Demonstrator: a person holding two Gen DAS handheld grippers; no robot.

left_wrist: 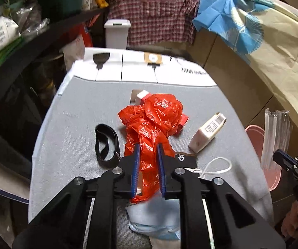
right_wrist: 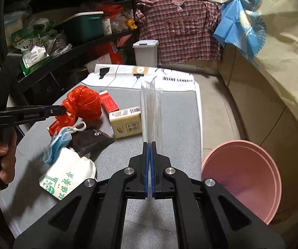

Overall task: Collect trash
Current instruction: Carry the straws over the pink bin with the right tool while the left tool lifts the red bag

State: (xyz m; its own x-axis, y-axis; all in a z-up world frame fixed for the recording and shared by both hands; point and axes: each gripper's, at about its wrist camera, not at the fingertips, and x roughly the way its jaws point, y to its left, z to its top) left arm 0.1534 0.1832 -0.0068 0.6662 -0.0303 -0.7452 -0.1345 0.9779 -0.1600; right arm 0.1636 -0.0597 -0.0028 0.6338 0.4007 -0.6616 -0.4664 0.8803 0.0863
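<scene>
- Risk first: the left tool (left_wrist: pixel 148 161) has only thin film of the red bag (left_wrist: pixel 153 120) between its pads. If it lifts fast, the plastic could slip out or tear.
- The bag is draped over the red box (right_wrist: pixel 108 103) and touches the mask (right_wrist: pixel 56 145). A hasty pull may drag those neighbours along or knock them off the table (left_wrist: pixel 76 124).
- The right tool (right_wrist: pixel 149 145) carries the clear sleeve (right_wrist: pixel 151 108) upright by its lower end. It is tall and floppy, so it could fold over or slide free on the way to the pink tub (right_wrist: pixel 242 176).
- The tub sits off the table's right edge, below it. A release too early would drop the sleeve on the floor.
- Left tool: nearly closed, pads pinching a bunched neck of the red bag, which lies mid-table.
- Right tool: fully closed on the clear sleeve, which is held up above the table just left of the pink tub.
- Waiting around the red bag: the cream carton (right_wrist: pixel 126 122) to its right, the black strap (left_wrist: pixel 105 143) to its left, and the white pouch (right_wrist: pixel 70 174) nearer the camera.
</scene>
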